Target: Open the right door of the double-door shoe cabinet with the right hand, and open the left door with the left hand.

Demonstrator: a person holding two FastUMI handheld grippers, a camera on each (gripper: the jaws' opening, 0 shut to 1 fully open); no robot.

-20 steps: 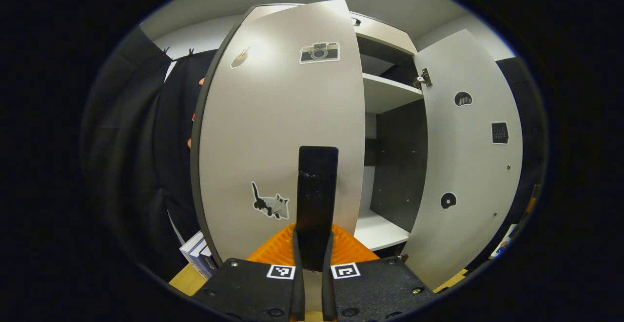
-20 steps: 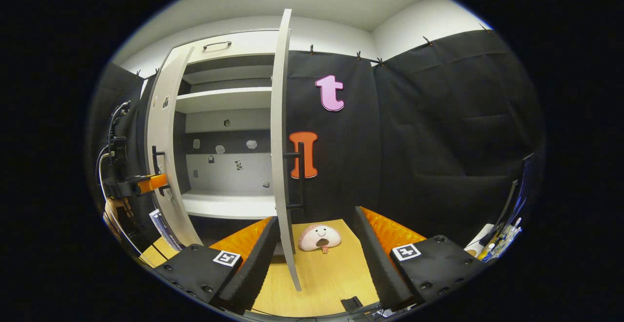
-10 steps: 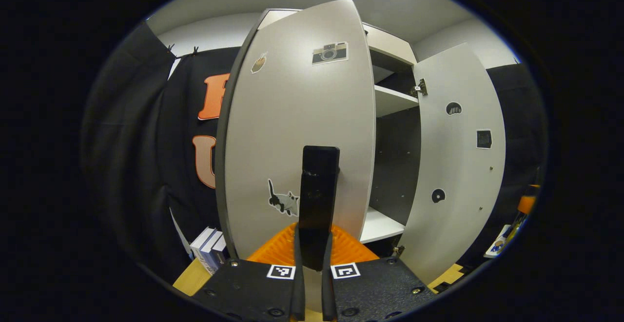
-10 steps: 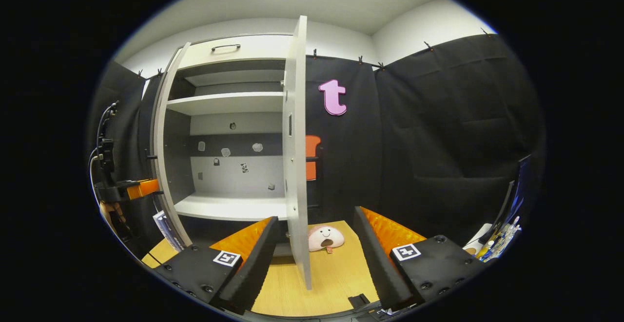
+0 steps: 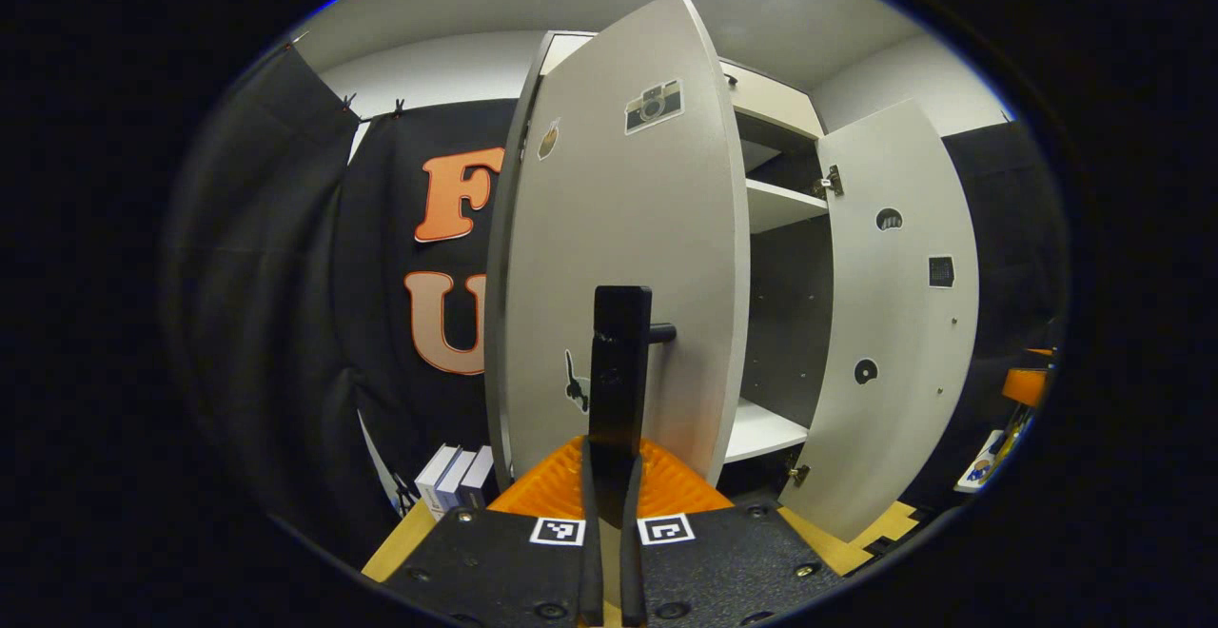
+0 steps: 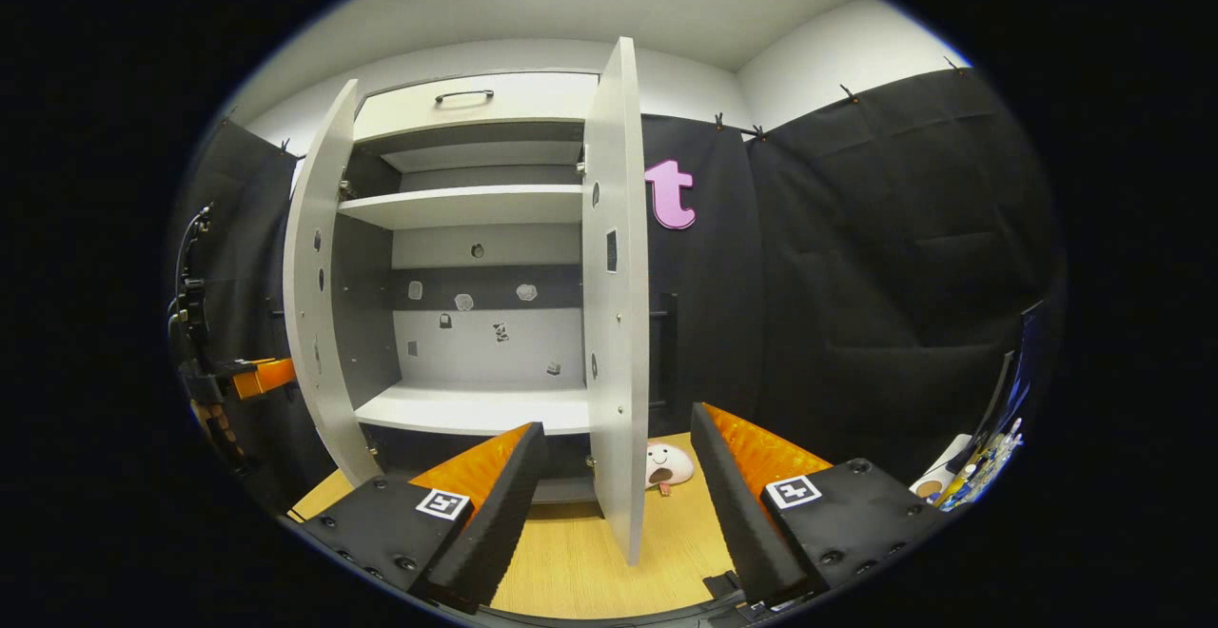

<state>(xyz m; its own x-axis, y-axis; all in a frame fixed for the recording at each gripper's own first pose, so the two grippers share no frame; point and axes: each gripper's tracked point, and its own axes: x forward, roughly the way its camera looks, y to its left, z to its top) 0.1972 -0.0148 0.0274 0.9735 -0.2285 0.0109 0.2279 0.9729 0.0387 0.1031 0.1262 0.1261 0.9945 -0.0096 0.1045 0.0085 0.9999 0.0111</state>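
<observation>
The pale grey shoe cabinet (image 6: 466,205) stands with both doors swung out and its shelves showing. In the left gripper view the left door (image 5: 628,228), with a camera sticker, rises close ahead. Its black bar handle (image 5: 620,352) stands upright between my left gripper's (image 5: 610,457) fingers, which are shut on it. The right door (image 5: 899,323) hangs open beyond. In the right gripper view my right gripper (image 6: 614,485) is open and holds nothing. The right door (image 6: 617,304) stands nearly edge-on ahead of it, apart from both fingers. The left gripper (image 6: 252,376) shows beside the left door (image 6: 319,304).
A pink plush toy (image 6: 666,464) lies on the wooden floor (image 6: 571,561) behind the right door. Several books (image 5: 457,480) stand by the left door's foot. A drawer with a handle (image 6: 464,95) tops the cabinet. Small items (image 6: 980,466) sit at the far right.
The left door has swung farther out with my left gripper still on its handle. The right door now shows more of its inner face, and the right gripper stays open and off it.
</observation>
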